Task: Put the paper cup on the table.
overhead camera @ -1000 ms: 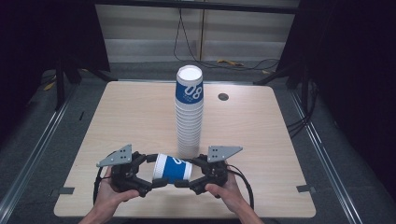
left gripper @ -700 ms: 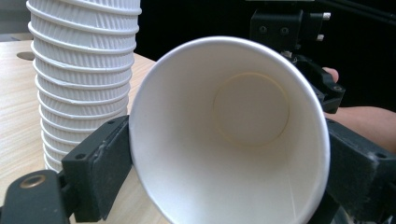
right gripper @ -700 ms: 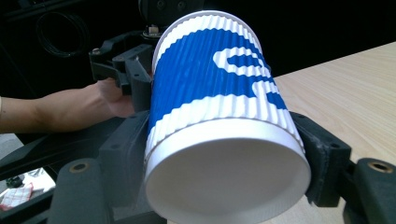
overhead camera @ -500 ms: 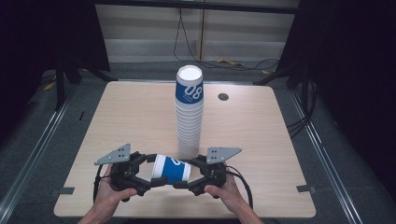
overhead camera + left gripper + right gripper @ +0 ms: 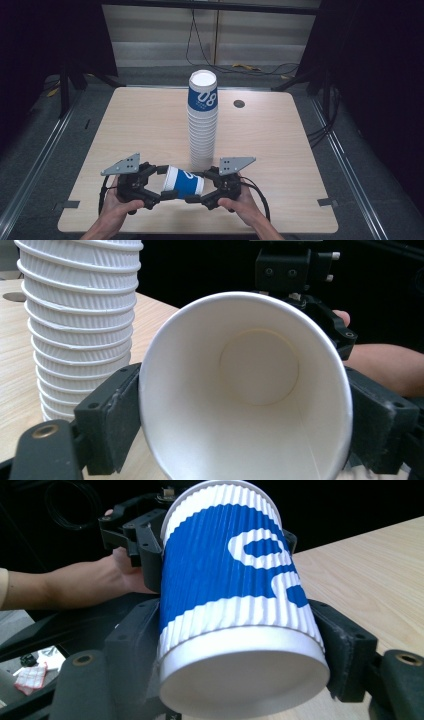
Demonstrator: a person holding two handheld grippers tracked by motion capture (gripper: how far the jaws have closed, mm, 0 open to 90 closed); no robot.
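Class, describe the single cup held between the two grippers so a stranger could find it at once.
On the wooden table, a tall stack of cups stands mid-table. Just in front lies the held cup. Unlike the upright stack, it is alone and on its side.

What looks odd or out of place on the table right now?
One cup lies sideways, clamped at both ends between the left gripper and right gripper, beside the upright stack. Nothing looks spilled or damaged.

Tall cup stack (image 5: 203, 125) on wooden table (image 5: 280, 145), grommet (image 5: 239, 104) far right
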